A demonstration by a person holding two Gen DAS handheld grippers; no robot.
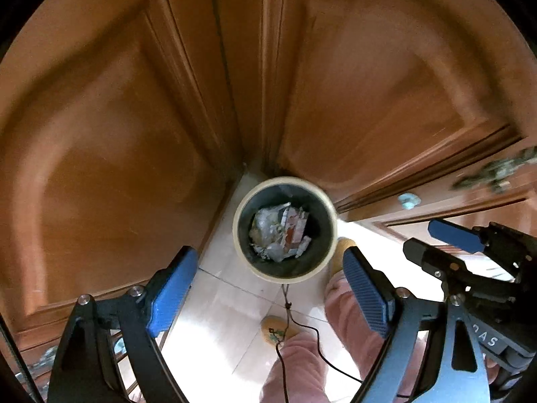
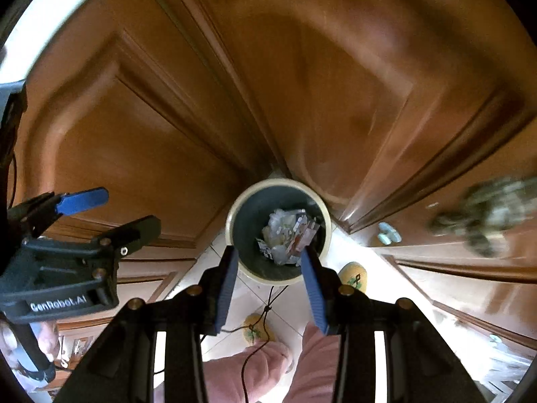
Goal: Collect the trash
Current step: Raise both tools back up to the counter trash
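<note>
Tongs come first, right by each camera. The left tongs (image 1: pixel 270 288) are spread wide with nothing between the blue pads. The right tongs (image 2: pixel 270 288) stand a little apart, and they hold nothing too. No trash hangs from either pair.

Below the tongs are the legs (image 1: pixel 302 362) of a person in pink trousers, with yellow slippers (image 1: pixel 277 329) on a pale tiled floor (image 1: pixel 208 319). A thin black cord (image 1: pixel 302 327) runs across the tiles toward the bin.

The bin (image 1: pixel 285 230) is the landmark here. It is round, with a cream rim and a dark inside, and it stands on the floor straight under both tongs, well below them. The trash (image 1: pixel 280 231) lies at the bottom of the bin: crumpled white paper and some red and white wrappers. Just behind the bin, two brown wooden doors (image 1: pixel 110 127) meet in a corner. To the right of the bin, a small pale knob (image 1: pixel 408 200) sits on a low wooden front.

My guess is that one piece has just gone in, so this drop is done. Next, the person needs to look away from the bin and find more trash. None shows on the floor near the bin. Both tongs are free, so either can go down over the next piece and close on it.
</note>
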